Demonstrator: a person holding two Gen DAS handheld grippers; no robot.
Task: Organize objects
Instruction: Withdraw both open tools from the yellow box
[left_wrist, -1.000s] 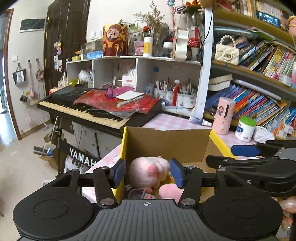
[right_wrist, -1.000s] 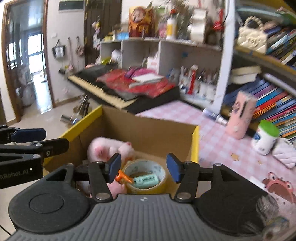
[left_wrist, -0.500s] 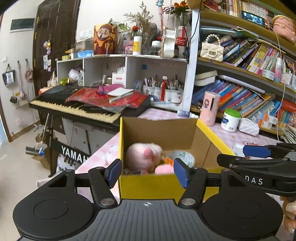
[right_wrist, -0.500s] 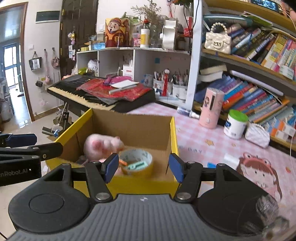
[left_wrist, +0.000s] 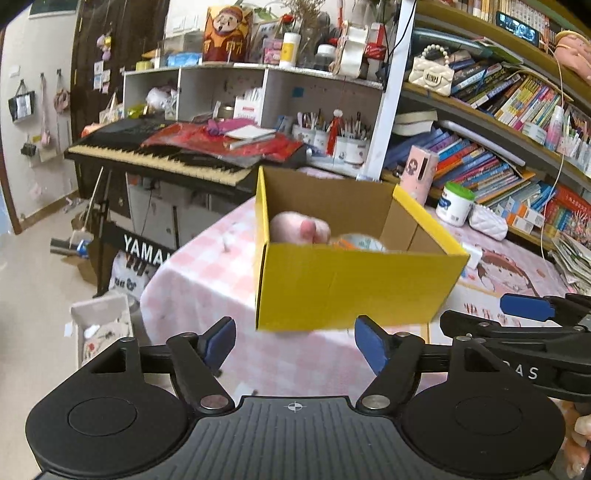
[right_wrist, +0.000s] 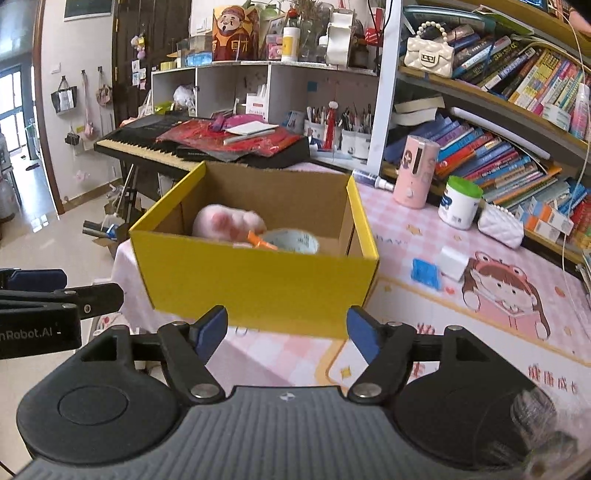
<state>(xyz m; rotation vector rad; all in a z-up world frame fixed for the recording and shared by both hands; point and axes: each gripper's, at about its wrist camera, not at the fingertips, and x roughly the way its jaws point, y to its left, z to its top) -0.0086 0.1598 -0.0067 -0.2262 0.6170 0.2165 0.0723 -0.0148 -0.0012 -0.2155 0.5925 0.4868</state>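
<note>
Right wrist: box beyond fingertips.

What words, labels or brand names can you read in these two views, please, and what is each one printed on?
"YAMA", cut off: front panel below the keyboard.
"nRobot.AI", cut off: body of the left tongs, seen from the right wrist.
"AS", partly hidden: body of the right tongs, seen from the left wrist.
"Drinking": white box in the cubby shelf.
Book spines, white jar label and the mat's red characters: too small or blurred.

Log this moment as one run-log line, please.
left gripper: open, empty | right gripper: open, empty | box: plush, tape inside
</note>
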